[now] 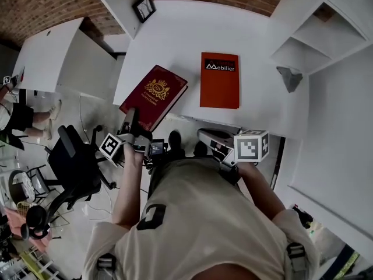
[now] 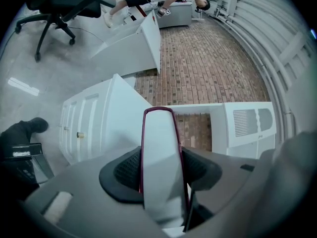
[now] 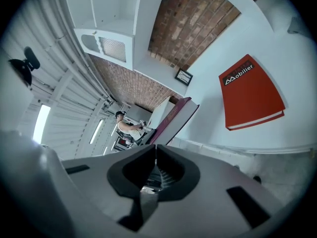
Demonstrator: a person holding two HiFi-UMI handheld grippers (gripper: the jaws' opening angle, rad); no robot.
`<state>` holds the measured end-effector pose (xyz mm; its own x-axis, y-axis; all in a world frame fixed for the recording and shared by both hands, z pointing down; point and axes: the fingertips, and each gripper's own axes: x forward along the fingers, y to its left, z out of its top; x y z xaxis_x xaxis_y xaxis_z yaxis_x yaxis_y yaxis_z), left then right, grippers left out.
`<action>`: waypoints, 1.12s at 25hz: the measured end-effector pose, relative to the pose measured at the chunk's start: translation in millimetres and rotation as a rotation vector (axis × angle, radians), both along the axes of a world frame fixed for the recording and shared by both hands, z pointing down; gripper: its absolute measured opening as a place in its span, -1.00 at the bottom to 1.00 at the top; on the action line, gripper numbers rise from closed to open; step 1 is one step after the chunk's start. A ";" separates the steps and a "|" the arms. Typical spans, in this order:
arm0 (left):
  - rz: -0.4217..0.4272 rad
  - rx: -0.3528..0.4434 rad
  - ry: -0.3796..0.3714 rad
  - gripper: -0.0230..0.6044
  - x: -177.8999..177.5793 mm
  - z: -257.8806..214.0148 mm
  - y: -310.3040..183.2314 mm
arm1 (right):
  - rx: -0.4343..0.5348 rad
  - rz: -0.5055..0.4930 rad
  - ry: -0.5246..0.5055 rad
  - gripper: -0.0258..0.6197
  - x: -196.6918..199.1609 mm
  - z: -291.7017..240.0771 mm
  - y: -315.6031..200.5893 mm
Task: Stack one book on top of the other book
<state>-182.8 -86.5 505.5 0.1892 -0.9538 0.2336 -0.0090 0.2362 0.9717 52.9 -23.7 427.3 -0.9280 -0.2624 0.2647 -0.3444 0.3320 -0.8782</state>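
The maroon book point(image 1: 154, 96) is clamped by the left gripper point(image 1: 132, 126) at the bench's point(image 1: 175, 34) left edge; the right gripper point(image 3: 154, 155) is closed, empty.

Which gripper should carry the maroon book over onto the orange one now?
Left. The left gripper is clamped on the maroon book by its near edge, holding it raised and tilted, with the orange book lying flat beside it. The right gripper is shut and empty.
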 end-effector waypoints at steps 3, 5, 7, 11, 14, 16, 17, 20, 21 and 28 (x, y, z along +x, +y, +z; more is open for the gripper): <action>0.027 0.001 -0.006 -0.23 7.4 0.1 -4.6 | -0.019 0.028 0.002 -0.90 3.6 1.1 3.6; 0.052 0.002 -0.010 -0.23 9.4 0.8 -6.4 | -0.020 0.042 0.011 -0.90 1.5 2.0 4.6; 0.070 -0.006 -0.009 -0.23 7.8 4.8 -6.4 | 0.002 0.052 0.039 -0.90 0.6 0.3 2.1; 0.102 0.004 0.005 -0.23 4.9 7.3 -15.9 | 0.025 0.095 0.065 -0.90 -1.2 -6.5 -6.2; 0.117 0.028 0.042 -0.23 -0.5 5.2 -20.8 | 0.006 0.104 0.079 -0.90 -12.6 -6.5 -2.9; 0.128 0.032 0.061 -0.23 -5.2 7.7 -21.9 | 0.016 0.099 0.109 -0.90 -20.2 -8.0 -0.4; 0.138 0.032 0.063 -0.23 -6.6 10.3 -23.0 | 0.024 0.098 0.126 -0.90 -22.6 -7.9 0.9; 0.169 0.042 0.074 -0.23 -5.0 16.1 -30.3 | 0.021 0.125 0.146 -0.90 -24.0 -4.5 3.2; 0.176 0.047 0.083 -0.23 -3.0 17.0 -32.8 | 0.013 0.143 0.144 -0.90 -22.6 -3.0 3.5; 0.247 0.048 0.099 -0.23 12.2 23.7 -39.9 | 0.005 0.205 0.163 -0.90 -18.1 -2.5 7.8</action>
<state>-170.6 -126.5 529.2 0.4375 -0.8851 0.1585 0.0345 0.1927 0.9807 34.8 -15.8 424.8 -0.8006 -0.4420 0.4047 -0.5416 0.2447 -0.8042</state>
